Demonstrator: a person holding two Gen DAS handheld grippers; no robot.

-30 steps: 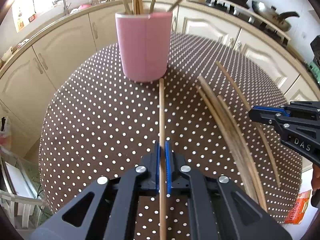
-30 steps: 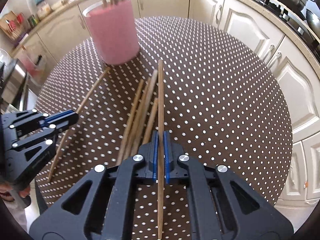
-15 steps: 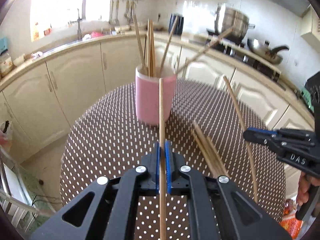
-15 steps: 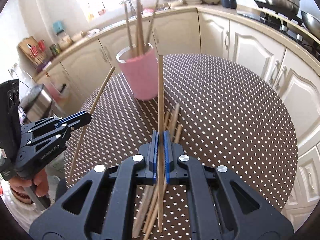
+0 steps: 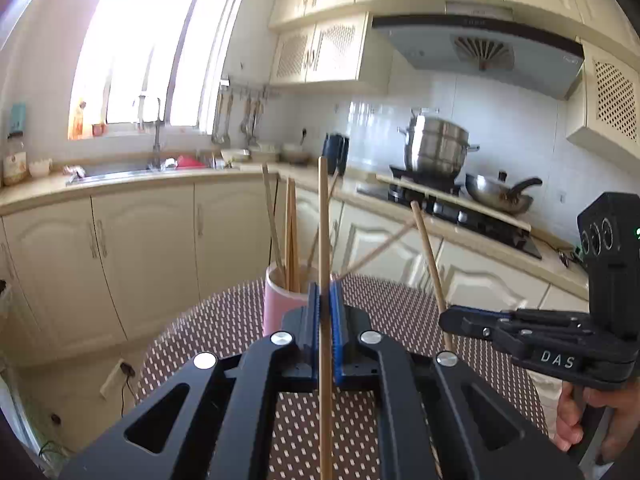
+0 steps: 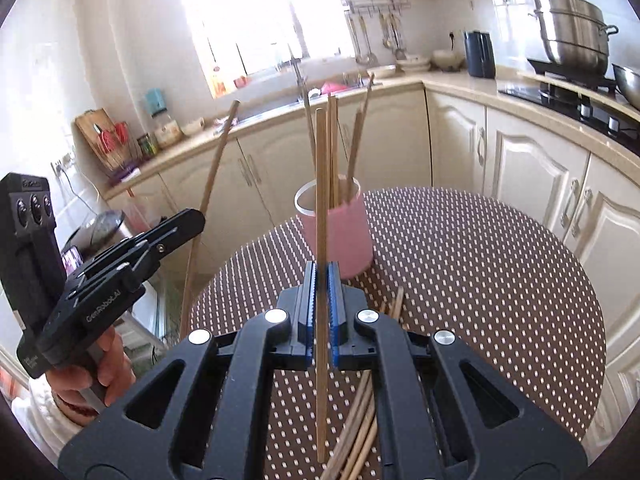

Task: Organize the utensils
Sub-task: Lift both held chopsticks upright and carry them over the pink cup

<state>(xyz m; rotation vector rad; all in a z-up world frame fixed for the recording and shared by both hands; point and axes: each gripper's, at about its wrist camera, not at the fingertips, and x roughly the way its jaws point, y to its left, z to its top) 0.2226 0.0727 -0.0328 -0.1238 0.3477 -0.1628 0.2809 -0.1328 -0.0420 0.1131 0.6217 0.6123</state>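
A pink cup [image 6: 340, 232] holding several wooden chopsticks stands at the far side of the round dotted table [image 6: 500, 280]; it also shows in the left wrist view [image 5: 280, 304]. My left gripper [image 5: 325, 292] is shut on a chopstick [image 5: 323, 220], held upright above the table near the cup. My right gripper [image 6: 321, 276] is shut on another chopstick [image 6: 320, 180], also raised and upright. Each gripper shows in the other's view, the right gripper [image 5: 448, 320] and the left gripper [image 6: 192, 220]. Several loose chopsticks [image 6: 360, 420] lie on the table under the right gripper.
Cream kitchen cabinets [image 6: 520, 152] and a counter curve behind the table. A stove with a steel pot [image 5: 436, 148] and a wok [image 5: 496, 194] is at the right. A sink [image 5: 132, 168] sits under the window.
Both grippers have lifted their chopsticks off the table and tilted them upright. The views have swung up from the tabletop to the kitchen walls.
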